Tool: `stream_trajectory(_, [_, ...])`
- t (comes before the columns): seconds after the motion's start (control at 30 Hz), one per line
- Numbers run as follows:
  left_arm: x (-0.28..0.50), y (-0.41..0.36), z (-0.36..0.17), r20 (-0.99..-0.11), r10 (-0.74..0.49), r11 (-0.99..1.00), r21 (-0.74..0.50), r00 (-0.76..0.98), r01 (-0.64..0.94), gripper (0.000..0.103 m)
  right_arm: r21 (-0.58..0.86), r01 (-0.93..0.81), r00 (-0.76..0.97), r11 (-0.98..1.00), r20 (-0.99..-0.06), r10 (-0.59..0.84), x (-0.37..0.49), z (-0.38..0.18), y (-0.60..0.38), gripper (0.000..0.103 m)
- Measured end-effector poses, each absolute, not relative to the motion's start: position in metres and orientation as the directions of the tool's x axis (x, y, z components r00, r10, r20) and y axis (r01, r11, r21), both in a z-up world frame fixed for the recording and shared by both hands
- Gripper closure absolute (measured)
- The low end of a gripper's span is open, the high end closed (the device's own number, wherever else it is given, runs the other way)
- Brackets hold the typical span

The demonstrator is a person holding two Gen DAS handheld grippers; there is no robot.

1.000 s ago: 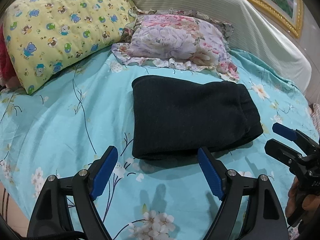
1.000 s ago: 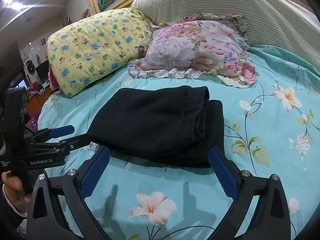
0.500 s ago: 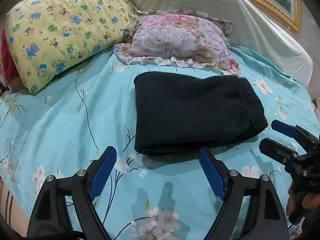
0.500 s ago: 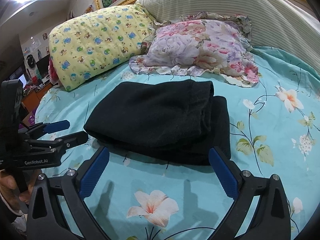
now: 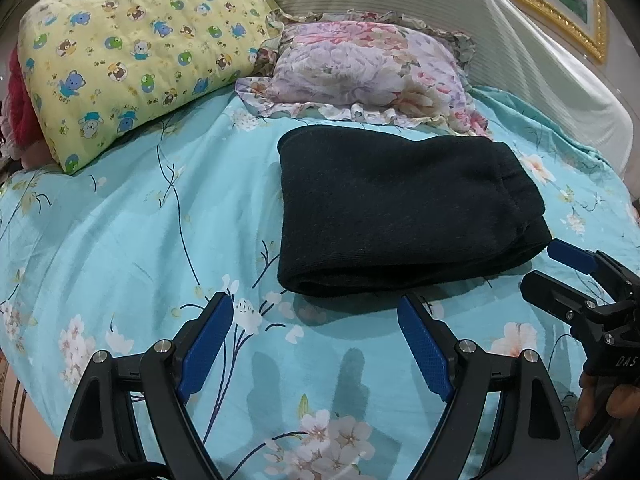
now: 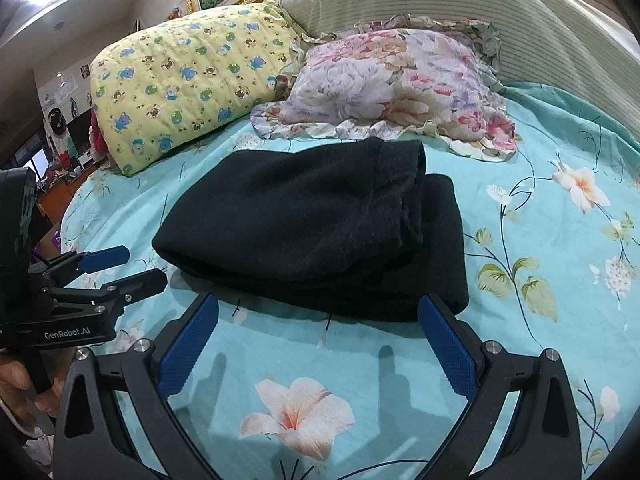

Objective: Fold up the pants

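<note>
The black pants (image 5: 392, 216) lie folded into a thick rectangle on the turquoise floral bedsheet (image 5: 120, 240). They also show in the right wrist view (image 6: 320, 224), with the top layer stopping short of the right edge. My left gripper (image 5: 316, 308) is open and empty, just short of the pants' near edge. My right gripper (image 6: 320, 308) is open and empty, its tips beside the pants' near edge. Each gripper shows in the other's view: the right one (image 5: 560, 272) at the pants' right corner, the left one (image 6: 132, 268) at their left.
A yellow bear-print pillow (image 5: 132, 52) and a floral frilled pillow (image 5: 372, 72) lie behind the pants. A striped cream headboard cushion (image 5: 460, 12) and a gold picture frame (image 5: 560, 12) stand beyond. Room furniture (image 6: 52, 168) shows past the bed's left edge.
Both grippers have drawn back slightly from the folded pants and stayed open. The pants have not moved.
</note>
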State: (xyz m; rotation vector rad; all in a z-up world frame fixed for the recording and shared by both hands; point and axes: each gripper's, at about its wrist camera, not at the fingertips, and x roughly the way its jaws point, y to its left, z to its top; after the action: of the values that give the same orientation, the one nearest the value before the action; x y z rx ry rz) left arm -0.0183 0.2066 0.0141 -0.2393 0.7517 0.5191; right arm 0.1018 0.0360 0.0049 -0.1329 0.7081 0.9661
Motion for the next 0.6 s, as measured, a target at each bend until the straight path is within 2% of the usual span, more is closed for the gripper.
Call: stream_trajectory(0.6, [-0.0170,0.2066,0.0110,-0.696,0.363,0.852,-0.023,0.620,-0.524,0.018,0.206,-0.780,0.375,0.590,-0.600,0.706,0.1053,0.0027,0.0371,0.003])
